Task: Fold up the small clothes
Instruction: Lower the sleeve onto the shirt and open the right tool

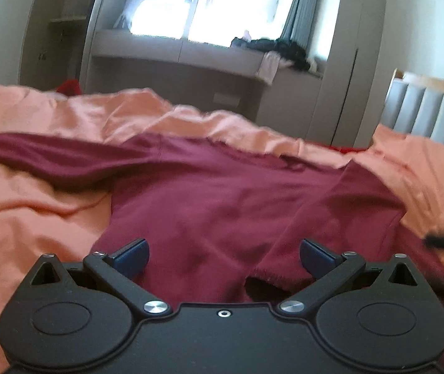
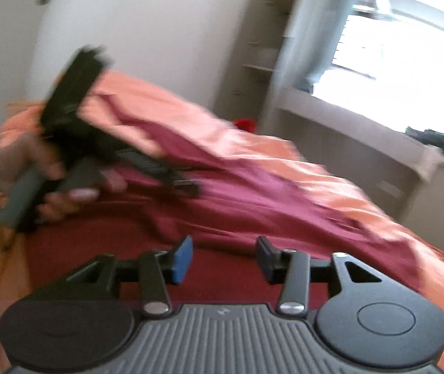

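A maroon shirt (image 1: 222, 193) lies spread on the orange bedsheet (image 1: 35, 218). The left gripper (image 1: 223, 257) hangs over its near edge, jaws wide, holding nothing. The right gripper (image 2: 223, 260) (2 blue pads) is half-spread, also holding nothing.

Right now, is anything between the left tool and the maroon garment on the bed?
Nothing visible. The left tool is open directly over the maroon garment, which lies spread on the orange bedcover with bare cloth showing between the fingers.
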`<state>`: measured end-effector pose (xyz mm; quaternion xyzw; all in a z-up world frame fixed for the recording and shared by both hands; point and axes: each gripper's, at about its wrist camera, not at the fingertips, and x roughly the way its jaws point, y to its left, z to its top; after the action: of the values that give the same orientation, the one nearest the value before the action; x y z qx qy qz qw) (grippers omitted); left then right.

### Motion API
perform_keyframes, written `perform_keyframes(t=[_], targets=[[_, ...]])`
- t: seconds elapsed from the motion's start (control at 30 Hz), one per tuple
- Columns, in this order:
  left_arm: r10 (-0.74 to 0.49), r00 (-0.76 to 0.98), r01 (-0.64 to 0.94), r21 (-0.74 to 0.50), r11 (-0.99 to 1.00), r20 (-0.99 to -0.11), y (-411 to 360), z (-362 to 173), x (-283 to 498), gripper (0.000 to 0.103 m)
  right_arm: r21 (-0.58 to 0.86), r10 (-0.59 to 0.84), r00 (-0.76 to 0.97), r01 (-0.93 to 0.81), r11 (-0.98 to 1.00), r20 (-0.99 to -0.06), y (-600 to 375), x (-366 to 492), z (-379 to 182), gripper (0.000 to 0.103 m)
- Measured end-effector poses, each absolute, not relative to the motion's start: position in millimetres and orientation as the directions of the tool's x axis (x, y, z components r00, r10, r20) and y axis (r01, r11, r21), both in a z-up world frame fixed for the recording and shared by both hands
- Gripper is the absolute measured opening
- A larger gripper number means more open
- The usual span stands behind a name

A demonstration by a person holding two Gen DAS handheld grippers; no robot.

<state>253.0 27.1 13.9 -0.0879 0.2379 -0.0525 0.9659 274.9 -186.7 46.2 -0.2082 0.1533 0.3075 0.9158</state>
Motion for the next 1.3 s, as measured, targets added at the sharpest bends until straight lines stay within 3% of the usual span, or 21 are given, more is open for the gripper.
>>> perform_keyframes(t=[0.13,0.27,0.4,0.7,0.77,0.8,0.83,0.97,1.07,1.23,1.3], targets=[[-0.147,0.879,0.055,-0.208,0.977,-0.454,30.7,10.2,254.2,0.103,-0.332,0.286,0.888,-0.409,0.85,-0.361,-231.8,306.0,49.0,0.066],[-0.149,0.88,0.058,-0.208,0.976,-0.451,31.4,9.1,254.7,0.103,-0.375,0.02,0.935,-0.162,0.913,-0.355,-275.7,353.7,34.9,0.066],[-0.156,0.881,0.064,-0.214,0.975,-0.448,32.9,8.0,253.9,0.103,-0.374,-0.083,0.922,-0.07,0.925,-0.379,-303.9,393.9,14.6,0.064],[-0.192,0.882,0.099,-0.23,0.968,-0.431,33.7,7.5,253.0,0.103,-0.461,0.001,0.959,-0.136,0.877,-0.282,-294.6,405.1,-11.6,0.055],[-0.202,0.883,0.112,-0.228,0.967,-0.424,32.6,7.9,252.1,0.103,-0.463,0.026,0.966,-0.147,0.874,-0.258,-291.3,406.0,-9.6,0.043],[-0.206,0.884,0.119,-0.225,0.967,-0.42,31.8,8.2,251.4,0.103,-0.465,0.03,0.968,-0.146,0.873,-0.248,-290.0,406.0,-9.0,0.017],[-0.21,0.884,0.125,-0.222,0.967,-0.417,30.9,8.4,250.4,0.103,-0.461,0.031,0.968,-0.146,0.875,-0.249,-289.9,405.9,-7.5,0.006],[-0.215,0.877,0.147,-0.188,0.971,-0.429,24.0,9.0,250.6,0.103,-0.401,-0.011,0.965,-0.098,0.911,-0.261,-302.0,409.9,2.8,0.005],[-0.205,0.864,0.157,-0.141,0.978,-0.459,17.3,7.5,252.7,0.103,-0.349,-0.041,0.946,-0.078,0.934,-0.322,-312.6,416.2,-2.4,0.005],[-0.182,0.862,0.157,-0.093,0.983,-0.473,11.4,6.0,250.3,0.103,-0.369,-0.051,0.934,-0.089,0.925,-0.352,-308.4,417.7,-9.6,0.006],[-0.188,0.865,0.157,-0.104,0.982,-0.465,13.7,6.0,248.9,0.103,-0.354,-0.047,0.931,-0.091,0.931,-0.363,-311.2,416.4,-8.1,0.011]])
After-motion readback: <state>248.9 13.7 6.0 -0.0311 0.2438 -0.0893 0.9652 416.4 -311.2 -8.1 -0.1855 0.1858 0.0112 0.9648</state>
